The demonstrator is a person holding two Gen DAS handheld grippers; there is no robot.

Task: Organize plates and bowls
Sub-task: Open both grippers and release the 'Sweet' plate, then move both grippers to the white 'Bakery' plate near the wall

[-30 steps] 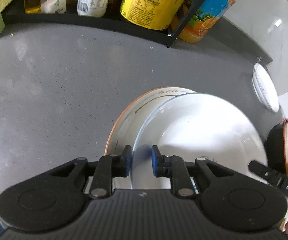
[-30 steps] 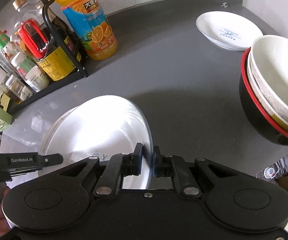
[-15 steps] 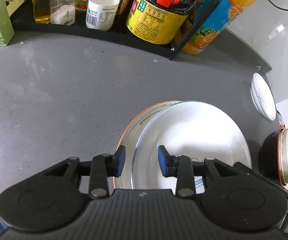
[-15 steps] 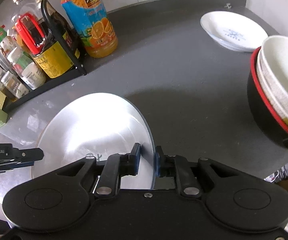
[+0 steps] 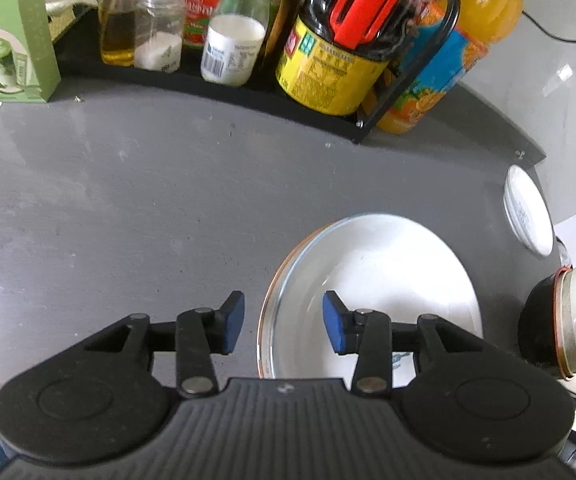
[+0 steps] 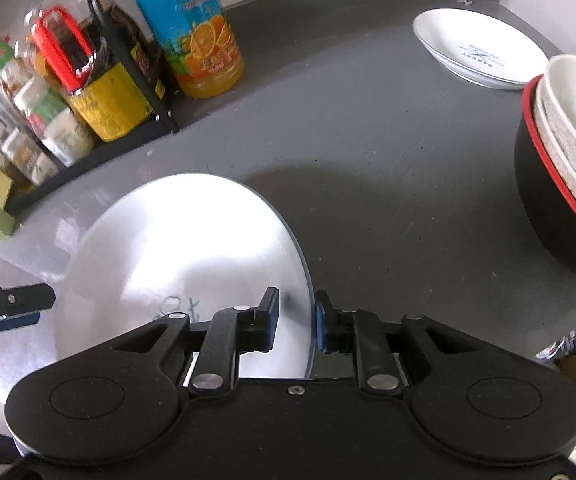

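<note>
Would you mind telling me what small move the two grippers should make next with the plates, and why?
Probably back the right gripper away from the white round plate. Its jaws stand apart around the plate's edge, and the plate appears to rest on the orange-rimmed plate beneath. The left gripper is already wide open, so the other white plate near the counter's corner seems next.

Open counter (image 5: 168,208) left of plates (image 5: 375,280); bottle rack (image 5: 248,92) probably close behind.

Juice bottle (image 6: 192,36) beside condiment rack (image 5: 224,84).

White plate (image 5: 387,276) over an orange-rimmed plate (image 5: 264,320); grey counter (image 5: 128,200).
</note>
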